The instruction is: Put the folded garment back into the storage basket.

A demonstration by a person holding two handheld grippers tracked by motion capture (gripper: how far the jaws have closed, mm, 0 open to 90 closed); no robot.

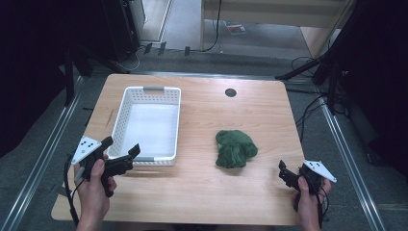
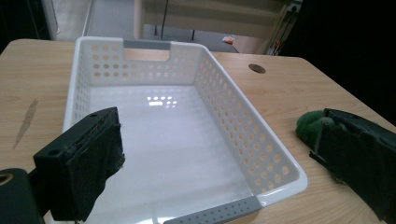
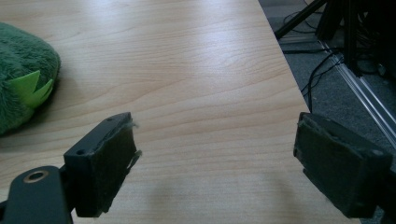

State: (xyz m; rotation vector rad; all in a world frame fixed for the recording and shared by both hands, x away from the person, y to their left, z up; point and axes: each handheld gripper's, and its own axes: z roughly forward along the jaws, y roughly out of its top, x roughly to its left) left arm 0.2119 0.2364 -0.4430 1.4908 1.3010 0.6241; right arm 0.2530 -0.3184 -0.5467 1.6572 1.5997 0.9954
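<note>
The right gripper (image 1: 287,174) hovers low over the near right corner of the pale wooden table (image 1: 269,115), its jaws spread wide with nothing between them — the fuzzy green plush toy (image 1: 235,148) lies just ahead and to its left, in the open, right of the white perforated plastic basket (image 1: 169,120). The left gripper (image 1: 121,153), also gaping and empty, sits at the basket's near rim. The sensible move, I judge, is to bring the right gripper leftward, straddle the plush at its thick middle, and close firmly — soft pile slips from a shallow pinch — before lifting toward the basket.
</note>
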